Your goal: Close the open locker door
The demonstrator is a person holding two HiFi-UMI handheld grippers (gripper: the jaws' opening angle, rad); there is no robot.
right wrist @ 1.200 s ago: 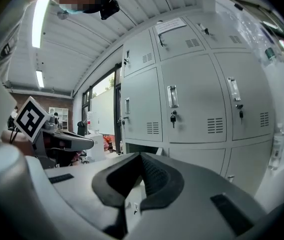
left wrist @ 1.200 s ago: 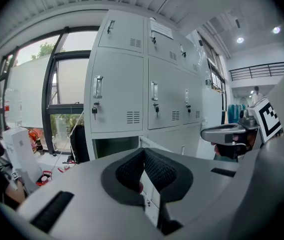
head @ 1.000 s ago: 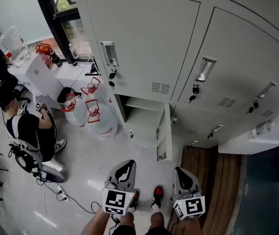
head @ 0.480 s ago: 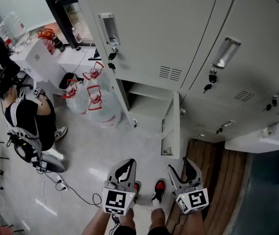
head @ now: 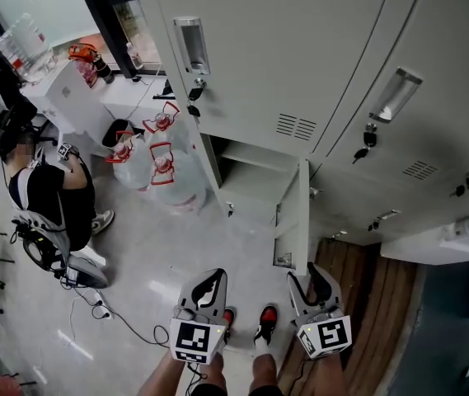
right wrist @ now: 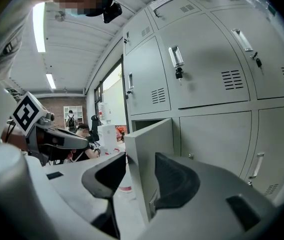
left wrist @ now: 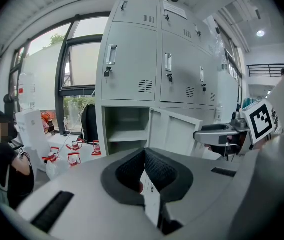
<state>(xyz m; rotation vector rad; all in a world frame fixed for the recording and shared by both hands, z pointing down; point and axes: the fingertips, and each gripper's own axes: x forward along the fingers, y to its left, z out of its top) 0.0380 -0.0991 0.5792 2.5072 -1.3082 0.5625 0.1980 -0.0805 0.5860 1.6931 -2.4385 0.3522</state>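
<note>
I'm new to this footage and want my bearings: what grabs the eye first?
One open locker door stands swung out, low in the grey locker wall. Left of it on the floor stand clear water jugs with red handles, and farther left is a seated person in black.

The locker door (head: 302,213) juts out right of its compartment (head: 246,184) (bottom row), water jugs (head: 164,167) on the floor (head: 152,254) leftward.

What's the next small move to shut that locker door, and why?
Probably close the right gripper on the locker door at its free edge: the jaws have just been closing yet stand apart, that edge between them ungripped; the door hangs open.
</note>
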